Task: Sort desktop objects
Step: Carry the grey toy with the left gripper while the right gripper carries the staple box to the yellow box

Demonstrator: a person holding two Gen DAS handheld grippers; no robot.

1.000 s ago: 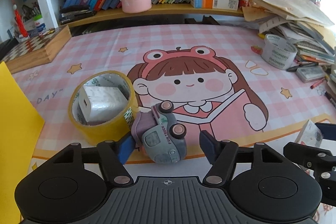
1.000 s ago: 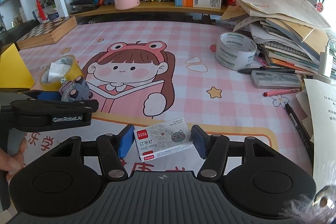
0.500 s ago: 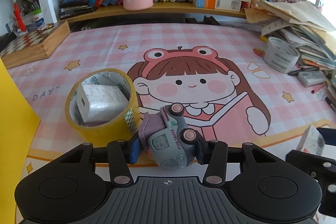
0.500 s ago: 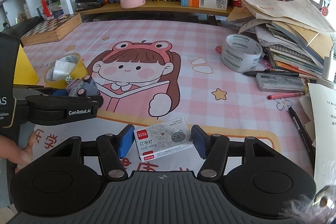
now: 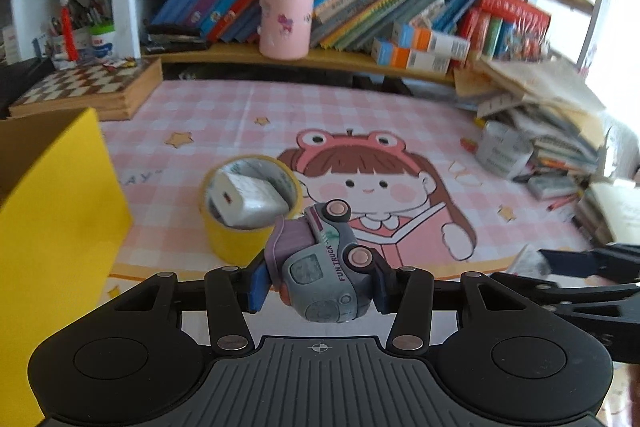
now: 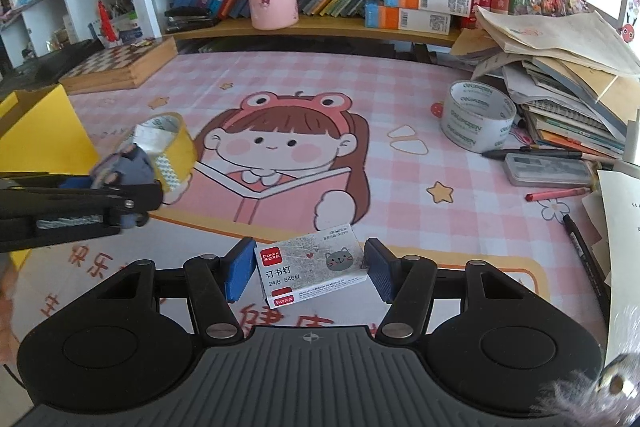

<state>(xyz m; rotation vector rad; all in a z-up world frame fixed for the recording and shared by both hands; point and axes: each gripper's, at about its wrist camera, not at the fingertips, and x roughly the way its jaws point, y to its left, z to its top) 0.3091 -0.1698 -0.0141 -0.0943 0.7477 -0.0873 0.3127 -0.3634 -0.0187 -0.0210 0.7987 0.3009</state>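
Through the left wrist camera I see my left gripper (image 5: 318, 281) clenched on the toy truck (image 5: 320, 267), which sits squarely between the two blue pads, tipped nose-down toward the lens, one pad on each flank. The jaws have just been closing, and the truck is between them, clear of the pink checked desk mat (image 5: 360, 115). Beyond it stands the yellow tape roll (image 5: 244, 227) with a white block (image 5: 250, 195) lying inside its ring. A yellow box (image 5: 52, 227) fills the left edge. The pink cup (image 5: 286, 11) stands on the shelf, and a clear tape roll (image 5: 504, 151) lies beside the paper pile at right.

Through the right wrist camera, my right gripper (image 6: 308, 269) has the staple box (image 6: 310, 267) between its pads. The box lies flat on the mat, turned slightly askew. The right pad meets the box's corner; on the left I see a sliver of gap, so I cannot tell whether the grip is firm. At left the other gripper carries the truck in front of the yellow tape roll.
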